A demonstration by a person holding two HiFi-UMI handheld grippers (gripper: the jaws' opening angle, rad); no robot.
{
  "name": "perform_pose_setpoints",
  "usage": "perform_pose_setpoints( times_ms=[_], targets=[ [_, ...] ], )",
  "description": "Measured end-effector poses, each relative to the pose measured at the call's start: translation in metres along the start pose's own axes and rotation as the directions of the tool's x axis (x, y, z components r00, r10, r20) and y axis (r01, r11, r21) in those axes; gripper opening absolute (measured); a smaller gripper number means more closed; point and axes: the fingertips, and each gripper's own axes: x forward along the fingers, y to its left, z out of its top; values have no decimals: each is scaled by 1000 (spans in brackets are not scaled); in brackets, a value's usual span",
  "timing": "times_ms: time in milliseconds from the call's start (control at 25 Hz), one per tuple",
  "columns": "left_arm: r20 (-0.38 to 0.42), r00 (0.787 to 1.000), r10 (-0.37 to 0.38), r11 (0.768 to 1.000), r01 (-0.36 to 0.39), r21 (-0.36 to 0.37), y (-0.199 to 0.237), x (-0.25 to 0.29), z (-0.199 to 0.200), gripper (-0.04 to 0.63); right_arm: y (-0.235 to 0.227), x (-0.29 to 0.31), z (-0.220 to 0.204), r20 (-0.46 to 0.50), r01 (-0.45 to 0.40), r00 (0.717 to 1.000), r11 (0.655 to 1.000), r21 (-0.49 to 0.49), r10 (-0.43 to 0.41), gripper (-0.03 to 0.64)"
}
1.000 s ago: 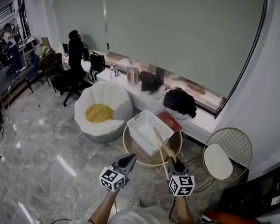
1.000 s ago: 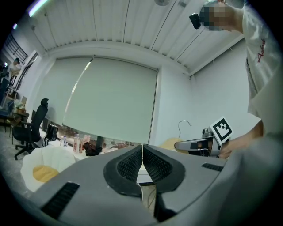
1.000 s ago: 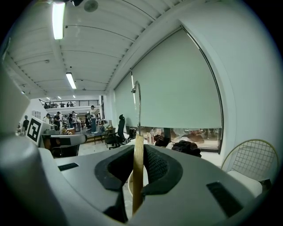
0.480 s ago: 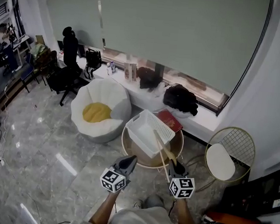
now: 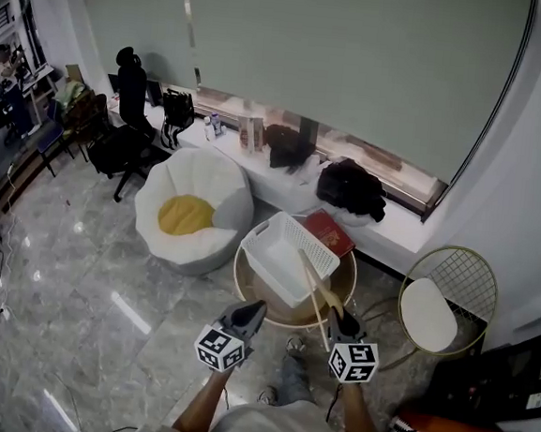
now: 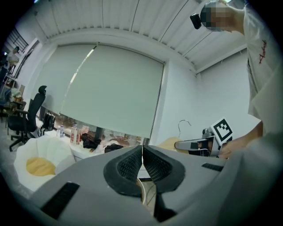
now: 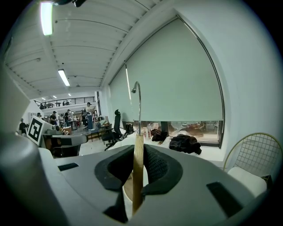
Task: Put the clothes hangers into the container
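My right gripper (image 5: 331, 313) is shut on a wooden clothes hanger (image 5: 310, 278), whose bar slants up over the near side of the table. In the right gripper view the hanger (image 7: 138, 176) stands upright between the pads, with its metal hook (image 7: 137, 92) above the right gripper (image 7: 137, 150). The white latticed container (image 5: 317, 245) sits on a round wooden table (image 5: 340, 280) just ahead of both grippers. Level with the right one, my left gripper (image 5: 254, 306) is shut with nothing in it; in its own view the pads of the left gripper (image 6: 142, 152) meet.
A red book (image 5: 330, 233) lies on the table behind the container. A white beanbag with a yellow cushion (image 5: 193, 215) stands to the left and a gold wire chair (image 5: 447, 301) to the right. A window ledge with dark bags (image 5: 348, 191) runs behind.
The person has stepped a little nearer the table; a foot now shows below the grippers. Both grippers keep their pose, the hanger still in the right one.
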Motion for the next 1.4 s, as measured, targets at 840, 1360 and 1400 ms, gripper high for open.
perform_pose_setpoints(
  times_ms=[840, 1360, 1400],
  targets=[
    [-20, 997, 80, 997, -80, -17, 84, 98, 22, 31, -58, 129, 19, -43, -73, 996, 997, 24, 74, 74],
    [-21, 991, 133, 991, -134, -25, 123, 171, 43, 31, -103, 200, 49, -50, -132, 990, 991, 21, 133, 74],
    [-21, 990, 136, 990, -137, -27, 125, 176, 44, 31, -106, 205, 51, -51, -137, 989, 990, 21, 138, 74]
  ],
)
